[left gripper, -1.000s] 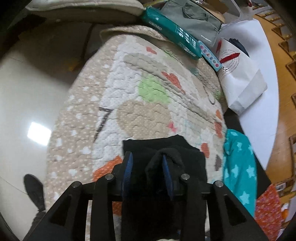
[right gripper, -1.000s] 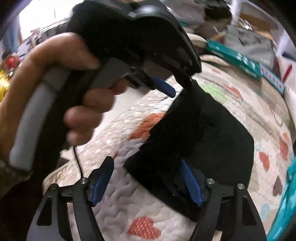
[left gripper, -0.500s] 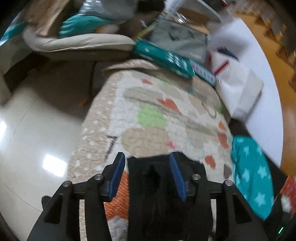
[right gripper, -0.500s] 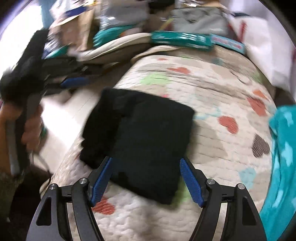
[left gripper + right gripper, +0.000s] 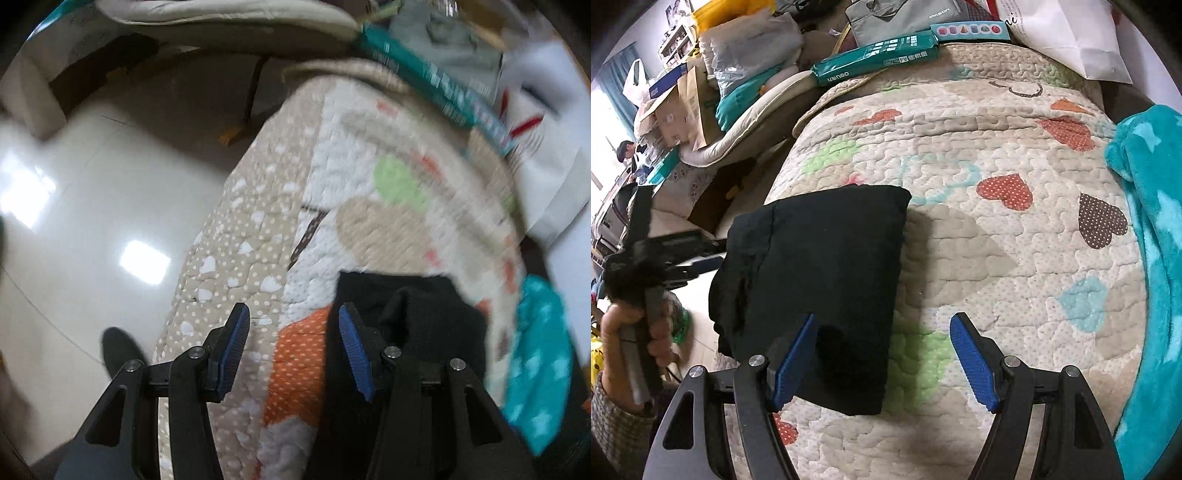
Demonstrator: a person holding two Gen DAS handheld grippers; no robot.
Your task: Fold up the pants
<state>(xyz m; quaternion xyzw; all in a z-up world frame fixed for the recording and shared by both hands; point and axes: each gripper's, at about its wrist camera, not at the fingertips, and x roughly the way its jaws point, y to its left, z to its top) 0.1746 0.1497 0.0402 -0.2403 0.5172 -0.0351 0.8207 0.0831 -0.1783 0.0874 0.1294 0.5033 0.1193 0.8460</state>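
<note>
1. Nearest to you, your right hand-held gripper (image 5: 882,360) hovers over the quilt with its jaws spread wide and nothing gripped. Its left pad sits above the near edge of the pants (image 5: 816,280), but the fabric isn't pinched.

2. Your left hand-held gripper (image 5: 293,354) is off to the left side of the bundle. Its jaws have just been opening and now stand about half open with only quilt showing between them, so the pants are let go. In the left wrist view the black fabric sits just to the right of the right pad.

3. The pants lie as a compact black rectangle on the heart-print quilt (image 5: 1015,258), near its left edge and well apart from the teal star blanket (image 5: 1152,221) on the right.

4. My read: the folding looks basically done and you're at the release and tidy step. The left side of the bundle looks a bit bunched, layers not quite lined up.

5. If you want it neater, the next move calls for a light press or a tug on that left edge, staying low so the stack doesn't flop open.

6. Further back, the green box (image 5: 875,55) and the white paper bag (image 5: 1067,29) are clear of everything.
</note>
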